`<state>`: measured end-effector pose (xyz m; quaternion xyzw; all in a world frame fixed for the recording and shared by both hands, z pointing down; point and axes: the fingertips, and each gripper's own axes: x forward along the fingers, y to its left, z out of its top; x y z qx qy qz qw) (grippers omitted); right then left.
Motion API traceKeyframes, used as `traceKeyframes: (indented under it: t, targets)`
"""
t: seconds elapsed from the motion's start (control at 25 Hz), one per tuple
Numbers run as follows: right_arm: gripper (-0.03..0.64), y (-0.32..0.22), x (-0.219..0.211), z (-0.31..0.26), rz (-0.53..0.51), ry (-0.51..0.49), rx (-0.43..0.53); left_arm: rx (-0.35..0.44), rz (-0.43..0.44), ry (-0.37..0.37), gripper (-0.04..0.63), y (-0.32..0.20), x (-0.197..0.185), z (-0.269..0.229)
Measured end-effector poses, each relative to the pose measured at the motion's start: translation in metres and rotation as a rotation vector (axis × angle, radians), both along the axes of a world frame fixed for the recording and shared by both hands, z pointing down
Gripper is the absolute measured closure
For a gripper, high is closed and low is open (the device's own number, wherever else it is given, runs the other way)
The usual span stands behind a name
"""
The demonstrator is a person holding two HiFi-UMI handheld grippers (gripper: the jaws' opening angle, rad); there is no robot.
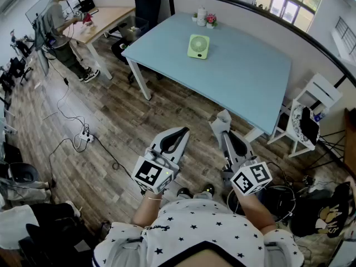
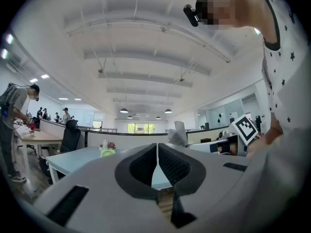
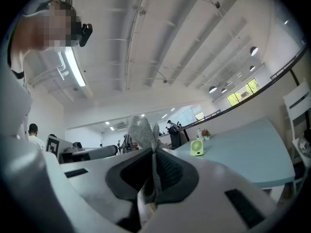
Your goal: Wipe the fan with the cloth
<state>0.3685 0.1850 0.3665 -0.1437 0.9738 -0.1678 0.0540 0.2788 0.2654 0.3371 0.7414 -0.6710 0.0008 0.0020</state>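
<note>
A small green fan (image 1: 198,46) stands upright on the light blue table (image 1: 245,77), far ahead of both grippers. My right gripper (image 1: 222,121) is shut on a grey cloth (image 1: 223,117), which sticks up past its jaws as a folded tuft (image 3: 142,129). Beyond the right gripper (image 3: 154,155) the fan (image 3: 196,147) shows small on the tabletop. My left gripper (image 1: 179,136) is held beside it over the wooden floor. Its jaws are shut with nothing between them (image 2: 157,149). The fan (image 2: 107,152) and the cloth (image 2: 178,135) also appear in the left gripper view.
A white bottle (image 1: 202,16) and a flower pot (image 1: 211,20) stand at the table's far edge. A white chair (image 1: 312,99) is at its right end, a black office chair (image 1: 146,4) behind. A person (image 1: 60,21) works at another desk. Cables and a power strip (image 1: 84,138) lie on the floor.
</note>
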Motion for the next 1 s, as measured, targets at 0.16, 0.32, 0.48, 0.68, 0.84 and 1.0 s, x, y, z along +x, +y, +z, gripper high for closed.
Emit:
traceKeyframes:
  t: [0.16,0.32,0.48,0.68,0.84,1.0]
  targets:
    - [0.597,0.0,-0.002,-0.001,-0.004,0.0,-0.002,0.0,-0.004,0.009,0.561,0.001,-0.003,-0.001]
    - [0.597,-0.001,-0.004,0.002,-0.01,0.0,-0.013,-0.004,-0.009,0.007,0.561,0.0,-0.004,-0.001]
    - [0.595,-0.003,-0.003,0.004,-0.033,-0.035,-0.072,-0.005,-0.031,0.006,0.561,0.001,-0.003,-0.001]
    - [0.595,-0.006,-0.002,0.003,-0.052,-0.041,-0.063,-0.015,-0.052,0.021,0.561,0.0,-0.003,0.001]
    - [0.595,-0.013,-0.003,0.006,-0.061,-0.048,-0.076,-0.02,-0.057,0.023,0.561,-0.005,-0.002,0.003]
    - [0.594,-0.021,0.002,0.01,-0.077,-0.052,-0.088,-0.033,-0.072,0.011,0.561,-0.012,0.005,0.004]
